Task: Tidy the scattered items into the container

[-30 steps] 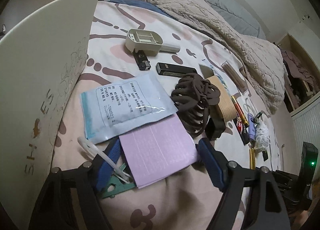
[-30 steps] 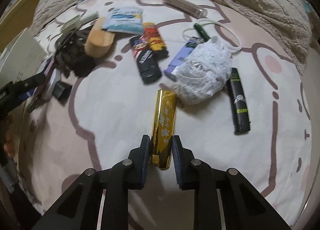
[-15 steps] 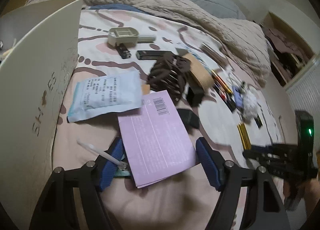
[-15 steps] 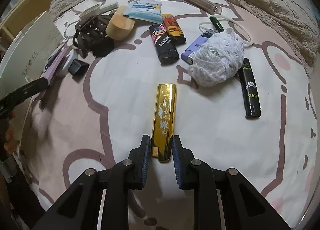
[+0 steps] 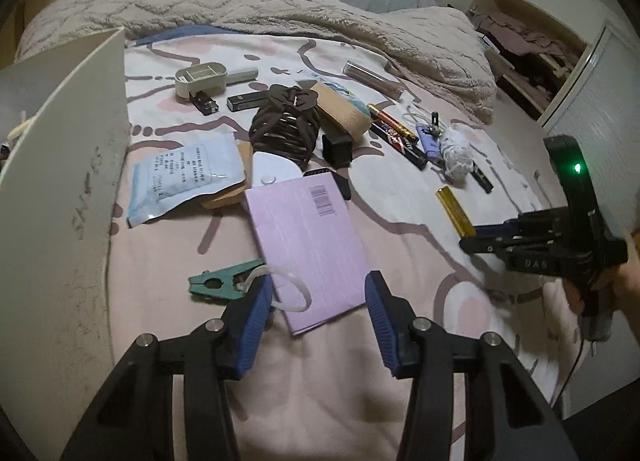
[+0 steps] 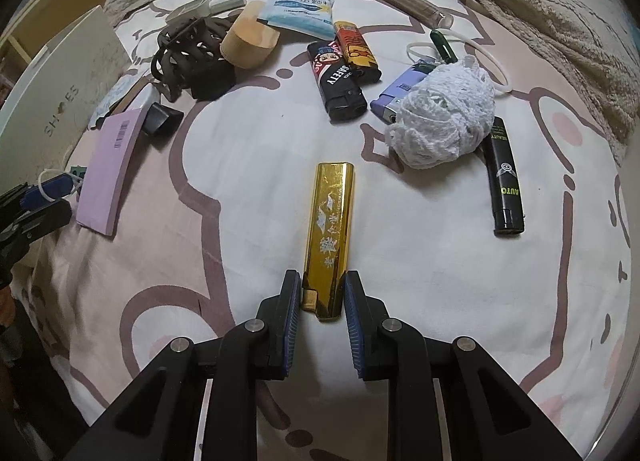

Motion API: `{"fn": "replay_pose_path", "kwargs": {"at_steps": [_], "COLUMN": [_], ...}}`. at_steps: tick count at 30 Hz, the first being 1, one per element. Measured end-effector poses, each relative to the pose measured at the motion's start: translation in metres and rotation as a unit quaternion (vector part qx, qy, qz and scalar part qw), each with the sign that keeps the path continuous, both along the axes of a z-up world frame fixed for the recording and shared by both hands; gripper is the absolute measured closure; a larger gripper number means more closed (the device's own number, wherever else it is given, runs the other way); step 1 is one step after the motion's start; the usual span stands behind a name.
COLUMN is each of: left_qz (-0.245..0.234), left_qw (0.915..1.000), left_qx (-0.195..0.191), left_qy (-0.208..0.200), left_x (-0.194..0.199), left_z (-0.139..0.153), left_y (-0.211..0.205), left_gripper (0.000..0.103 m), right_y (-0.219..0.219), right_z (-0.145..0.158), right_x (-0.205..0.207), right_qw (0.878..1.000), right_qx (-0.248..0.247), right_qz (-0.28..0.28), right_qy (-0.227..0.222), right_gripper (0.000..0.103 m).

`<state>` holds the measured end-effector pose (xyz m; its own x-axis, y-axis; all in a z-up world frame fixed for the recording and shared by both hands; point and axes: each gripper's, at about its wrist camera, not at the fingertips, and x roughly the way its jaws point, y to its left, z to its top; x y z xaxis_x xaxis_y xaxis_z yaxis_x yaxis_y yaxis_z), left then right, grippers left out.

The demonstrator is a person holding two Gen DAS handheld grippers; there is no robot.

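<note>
The left gripper [image 5: 316, 311] has just been narrowed around the purple booklet [image 5: 306, 245], not yet clamped, while the gold lighter [image 6: 328, 237] is gripped by the right gripper [image 6: 320, 301], so both seem ready for the box [image 5: 60, 165].

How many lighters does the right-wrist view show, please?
5: gold lighter in right claw, SAFETY lighter beside orange lighter, purple lighter under yarn, AUTO lighter rightmost; more possibly hidden.

My right gripper [image 6: 320, 297] pinches a gold lighter [image 6: 328, 237] lying on the bedsheet [image 6: 248, 165]. A white yarn ball [image 6: 444, 117] sits at one o'clock, a black tube [image 6: 505, 181] at two, a purple booklet [image 6: 108, 173] at ten.
</note>
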<state>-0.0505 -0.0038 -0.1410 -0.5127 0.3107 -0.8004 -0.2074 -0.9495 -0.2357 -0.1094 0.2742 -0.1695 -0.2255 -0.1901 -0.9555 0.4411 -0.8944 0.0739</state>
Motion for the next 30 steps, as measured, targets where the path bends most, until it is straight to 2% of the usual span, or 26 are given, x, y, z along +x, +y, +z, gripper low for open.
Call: {"fn": "replay_pose_path", "kwargs": {"at_steps": [1,2,3,5,11,16,18,30], "left_qz": [0.001,0.002,0.004,0.008,-0.007,-0.022,-0.021,0.048], "left_qw": [1.0000,1.0000,1.0000,0.9999,0.9999,0.9991,0.9992,0.9986], "left_qx": [-0.006,-0.009,-0.008,-0.003,0.005,0.032,0.029,0.022], "left_qy": [0.003,0.003,-0.002,-0.009,-0.012,-0.014,-0.017,-0.006], "left_x": [0.002,0.004,0.005,0.009,0.019,0.019,0.018,-0.008], "left_z": [0.000,0.000,-0.001,-0.004,-0.012,-0.016,-0.019,-0.027], "left_y": [-0.001,-0.002,-0.003,-0.006,0.000,0.014,0.019,0.021], "left_gripper": [0.050,0.042,0.029,0.022,0.021,0.021,0.021,0.021], "right_y": [0.000,0.000,0.001,0.002,0.005,0.008,0.010,0.014], "right_z": [0.000,0.000,0.000,0.001,0.002,0.003,0.004,0.008], "right_x": [0.001,0.001,0.001,0.002,0.006,0.010,0.012,0.025], "right_qw": [1.000,1.000,1.000,1.000,1.000,0.999,0.999,0.994], "right_qx": [0.001,0.002,0.003,0.004,0.008,0.008,0.007,0.017], "right_qz": [0.002,0.004,0.005,0.008,0.018,0.033,0.038,0.104], "right_qy": [0.000,0.000,0.000,-0.001,-0.003,-0.008,-0.011,-0.023], "right_gripper": [0.080,0.080,0.080,0.080,0.080,0.080,0.080,0.080]}}
